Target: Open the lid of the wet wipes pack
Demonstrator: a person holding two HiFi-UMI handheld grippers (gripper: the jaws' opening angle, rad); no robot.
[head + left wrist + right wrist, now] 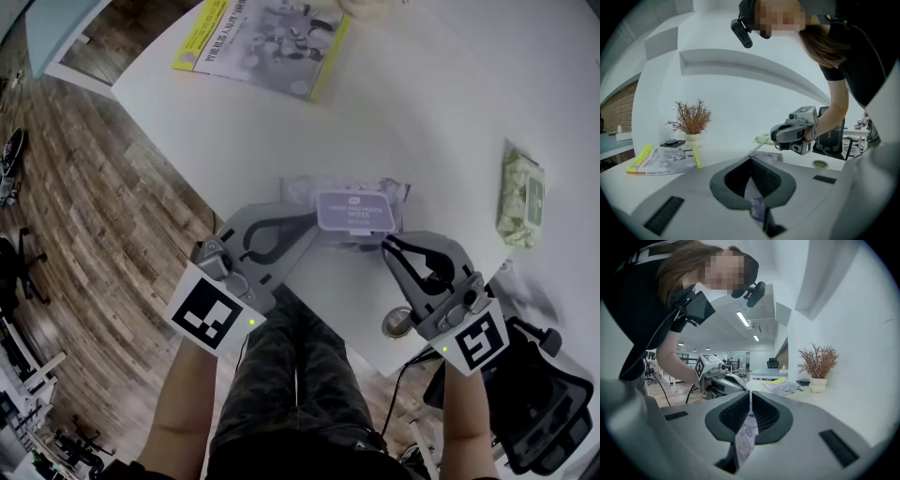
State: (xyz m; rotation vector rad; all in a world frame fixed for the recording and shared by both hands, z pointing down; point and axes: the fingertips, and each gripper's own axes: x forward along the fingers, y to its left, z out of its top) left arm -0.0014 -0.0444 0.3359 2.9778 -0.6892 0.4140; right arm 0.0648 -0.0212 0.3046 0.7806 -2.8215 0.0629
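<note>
The wet wipes pack (305, 194) lies near the table's front edge, its purple lid (354, 210) facing up and closed flat. My left gripper (314, 223) is shut on the pack's left end. In the left gripper view a thin strip of the pack's film (756, 206) is pinched between the closed jaws of the left gripper (752, 185). My right gripper (386, 245) is shut at the pack's front right corner, beside the lid. The right gripper (750, 413) has a printed film flap (745, 439) squeezed between its pads. Each gripper view shows the other gripper (776, 136) (733, 379) opposite.
A yellow-edged booklet (262, 42) lies at the table's far left. A second, green wipes pack (521, 199) sits to the right. A small pot with dried twigs (691, 121) stands behind the booklet. An office chair (539, 398) is at my right, below the table edge.
</note>
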